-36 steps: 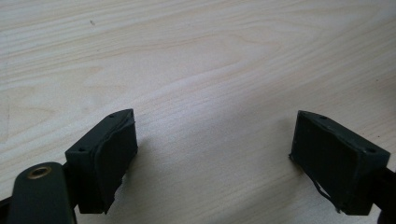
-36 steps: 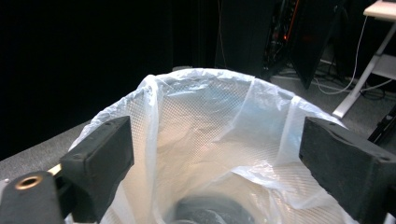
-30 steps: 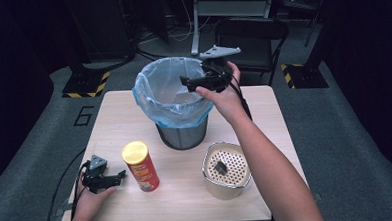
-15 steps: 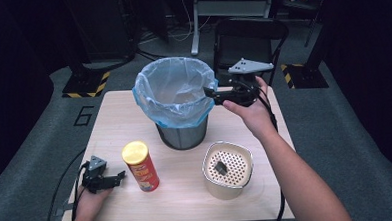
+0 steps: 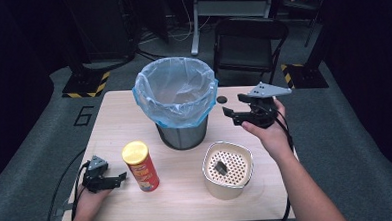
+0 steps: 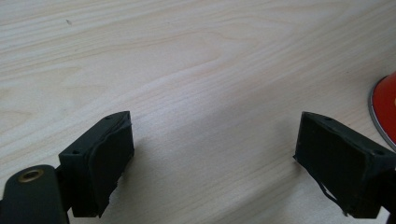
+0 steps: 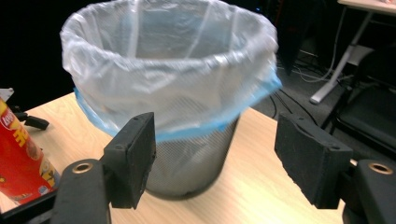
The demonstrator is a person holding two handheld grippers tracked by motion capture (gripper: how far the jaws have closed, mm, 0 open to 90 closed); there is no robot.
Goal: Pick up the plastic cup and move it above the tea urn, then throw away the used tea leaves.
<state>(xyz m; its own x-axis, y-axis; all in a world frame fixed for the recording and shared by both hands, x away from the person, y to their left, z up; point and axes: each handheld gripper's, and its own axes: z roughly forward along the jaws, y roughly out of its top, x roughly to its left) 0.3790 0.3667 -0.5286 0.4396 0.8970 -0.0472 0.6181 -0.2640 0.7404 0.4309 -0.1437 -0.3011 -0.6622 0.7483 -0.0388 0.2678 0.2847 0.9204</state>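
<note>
Hovering beside the lined bin near the tabletop's far edge, the right gripper is spreading empty jaws; the left gripper is gaping too, risking toppling the chip can alongside.

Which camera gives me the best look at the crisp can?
The high view: the whole crisp can stands upright on the table. The right gripper view catches its side at the left edge; the left gripper view catches a sliver of its base.
</note>
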